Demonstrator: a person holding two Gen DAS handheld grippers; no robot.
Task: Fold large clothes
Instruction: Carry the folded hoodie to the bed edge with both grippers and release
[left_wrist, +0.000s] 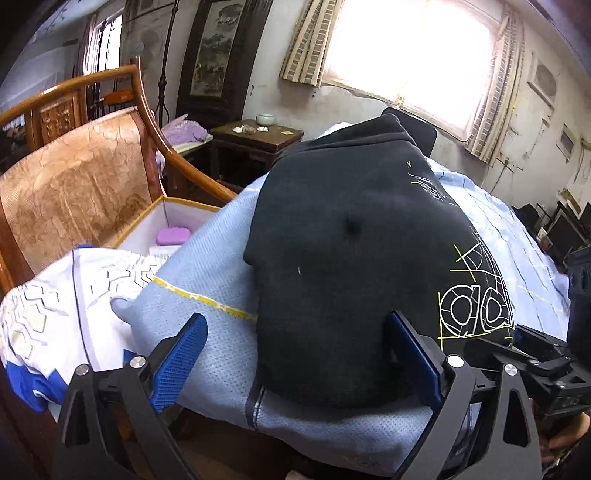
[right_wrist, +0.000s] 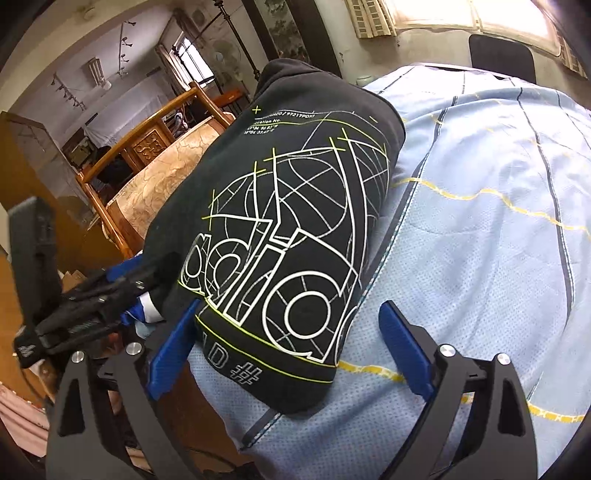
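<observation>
A black sweatshirt (left_wrist: 351, 240) with white and yellow line lettering lies folded into a long bundle on a light blue bed cover (left_wrist: 207, 273). My left gripper (left_wrist: 295, 354) is open, its blue fingers astride the bundle's near end. In the right wrist view the sweatshirt (right_wrist: 288, 206) lies along the bed's left side on the cover (right_wrist: 480, 221). My right gripper (right_wrist: 288, 343) is open, its fingers either side of the bundle's printed near end. The left gripper (right_wrist: 122, 284) shows at the left, against the bundle's edge.
A wooden headboard with a tan cushion (left_wrist: 74, 184) stands at the left. A white storage box (left_wrist: 173, 229) holds a purple item. A patterned white and blue cloth (left_wrist: 55, 306) lies at lower left. A dark side table (left_wrist: 258, 140) stands under the window.
</observation>
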